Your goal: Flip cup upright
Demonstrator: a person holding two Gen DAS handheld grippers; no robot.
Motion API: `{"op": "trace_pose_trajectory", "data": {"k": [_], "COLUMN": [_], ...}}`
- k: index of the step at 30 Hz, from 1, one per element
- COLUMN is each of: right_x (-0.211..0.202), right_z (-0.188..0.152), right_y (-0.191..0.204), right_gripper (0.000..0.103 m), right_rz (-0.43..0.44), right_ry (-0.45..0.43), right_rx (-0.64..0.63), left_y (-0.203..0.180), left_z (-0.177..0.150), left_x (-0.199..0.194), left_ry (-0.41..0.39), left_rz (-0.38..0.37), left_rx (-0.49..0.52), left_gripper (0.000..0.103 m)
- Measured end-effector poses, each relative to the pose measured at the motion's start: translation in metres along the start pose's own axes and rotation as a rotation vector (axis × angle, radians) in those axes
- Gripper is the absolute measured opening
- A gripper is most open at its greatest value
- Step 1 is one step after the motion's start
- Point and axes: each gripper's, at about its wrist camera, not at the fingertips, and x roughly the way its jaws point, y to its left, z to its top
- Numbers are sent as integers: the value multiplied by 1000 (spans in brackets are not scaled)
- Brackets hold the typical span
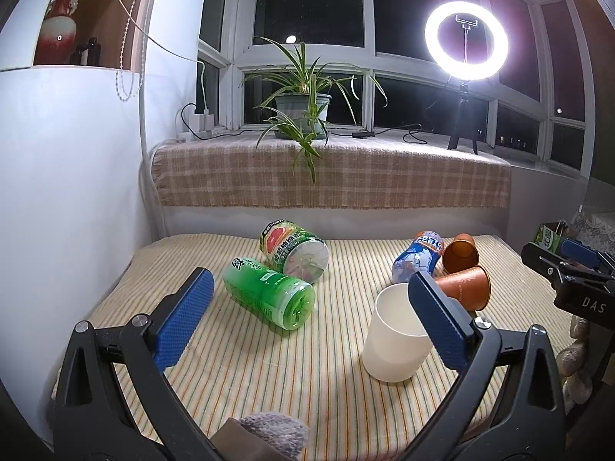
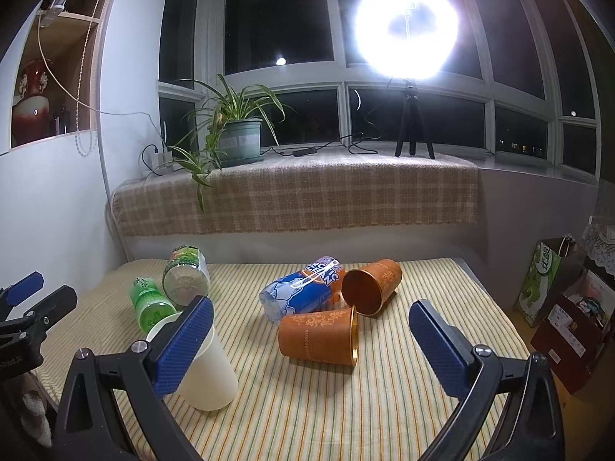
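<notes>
The white cup stands upright on the striped desk, mouth up. The left gripper has its jaws wide apart, and the cup sits behind the right-hand jaw. The right gripper also has its jaws wide apart, holding nothing. Two brown cups lie on their sides near a blue bottle.

The left gripper is hovering with its jaws spread wide, blue pads filling the lower frame. The right gripper is likewise gaping open, holding nothing, its pads reaching toward the frame's middle.
</notes>
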Motion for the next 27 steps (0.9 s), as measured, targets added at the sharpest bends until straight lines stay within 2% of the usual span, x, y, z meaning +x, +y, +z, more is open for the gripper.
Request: {"op": "trace_pose_trajectory", "data": {"k": [27], "right_x": [3], "right_z": [-3], "right_y": [-2], "right_gripper": [103], "right_rz": [0], "right_ry": [19], "right_rx": [13], "left_y": [3], "left_z": [1], "left_x": [0], "left_ry": [-20], "left_rz": [13], "left_rx": [0], "left_gripper": [103]}}
